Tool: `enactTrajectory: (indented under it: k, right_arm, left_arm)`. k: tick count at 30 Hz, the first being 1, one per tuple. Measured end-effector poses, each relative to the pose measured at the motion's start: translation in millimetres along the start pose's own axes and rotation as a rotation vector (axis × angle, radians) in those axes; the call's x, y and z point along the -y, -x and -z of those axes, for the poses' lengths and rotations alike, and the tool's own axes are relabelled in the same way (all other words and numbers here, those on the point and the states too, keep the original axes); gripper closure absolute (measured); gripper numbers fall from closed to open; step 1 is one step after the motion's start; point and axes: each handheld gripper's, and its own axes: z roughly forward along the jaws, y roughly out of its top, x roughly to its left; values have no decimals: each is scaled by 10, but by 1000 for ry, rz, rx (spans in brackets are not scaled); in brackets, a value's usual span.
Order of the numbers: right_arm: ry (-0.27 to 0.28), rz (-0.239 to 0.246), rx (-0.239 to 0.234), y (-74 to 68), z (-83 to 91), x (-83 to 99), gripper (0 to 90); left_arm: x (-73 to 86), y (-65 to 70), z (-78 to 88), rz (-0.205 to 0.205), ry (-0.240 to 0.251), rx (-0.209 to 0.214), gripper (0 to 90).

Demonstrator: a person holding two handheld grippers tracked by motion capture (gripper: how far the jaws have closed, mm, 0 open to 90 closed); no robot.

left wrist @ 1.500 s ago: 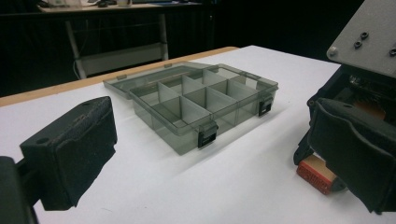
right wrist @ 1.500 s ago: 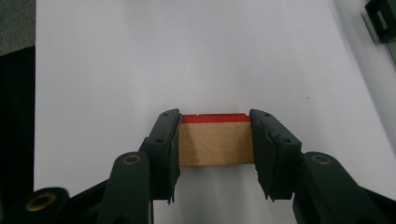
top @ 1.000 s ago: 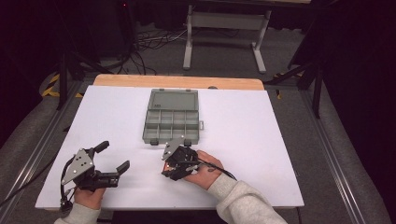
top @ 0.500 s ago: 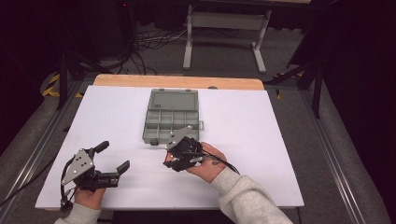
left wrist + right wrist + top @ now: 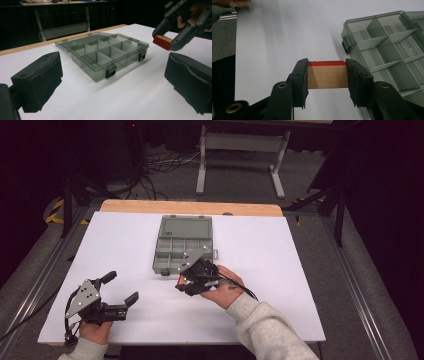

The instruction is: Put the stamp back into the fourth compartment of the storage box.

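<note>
Jaws of the right hand-held gripper [image 5: 327, 75] are clamped on a small block with a red top edge and tan cardboard-like face [image 5: 327, 75], one black pad flat against each of its two sides. The block hangs clear of the white desk [image 5: 282, 37], with bare surface showing beneath it. In the high view this right hand-held gripper [image 5: 184, 282] sits in the person's right hand [image 5: 222, 287], and a cable trails back from it over the grey sleeve [image 5: 270, 332].

Just beyond the held block and a little to the right of the jaws lies the smoky grey transparent plastic compartment box [image 5: 387, 47], lid folded open and flat behind it. Its thin dividers form small cells, and black latches sit on its near wall. Block and box are near each other but apart.

Farther across the desk, near the person's edge, the left hand-held gripper [image 5: 120, 287] rests low with its jaws spread wide and nothing between them. From its own camera, the compartment box [image 5: 105, 55] stands ahead between the two padded jaws, and the red-topped block [image 5: 162, 42] shows up and to the right, gripped above the desk.
</note>
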Motion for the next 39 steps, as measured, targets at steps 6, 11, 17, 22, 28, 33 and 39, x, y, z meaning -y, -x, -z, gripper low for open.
enactTrajectory:
  k: [6, 11, 17, 22, 28, 33, 39]
  right_arm:
    - [2, -19, 25, 114, 52, -35, 552]
    - [9, -43, 39, 212, 72, -37, 552]
    - [6, -77, 68, 350, 85, -40, 552]
    - [5, -111, 91, 471, 100, -37, 552]
    - [-5, -144, 126, 605, 89, -16, 552]
    - [-8, -172, 146, 716, 70, -2, 552]
    - [-33, -204, 166, 852, 30, 24, 552]
  left_arm:
    - [11, -9, -9, -1, 9, -4, 21]
    - [22, -14, -5, 7, 13, -1, 17]
    - [18, -28, 2, 5, 8, -6, 16]
    - [18, -26, 5, 15, 12, -8, 16]
    - [15, -25, 9, 14, 11, -8, 16]
    - [15, -24, 10, 14, 10, -8, 16]
    - [15, -33, 17, 14, 12, -9, 16]
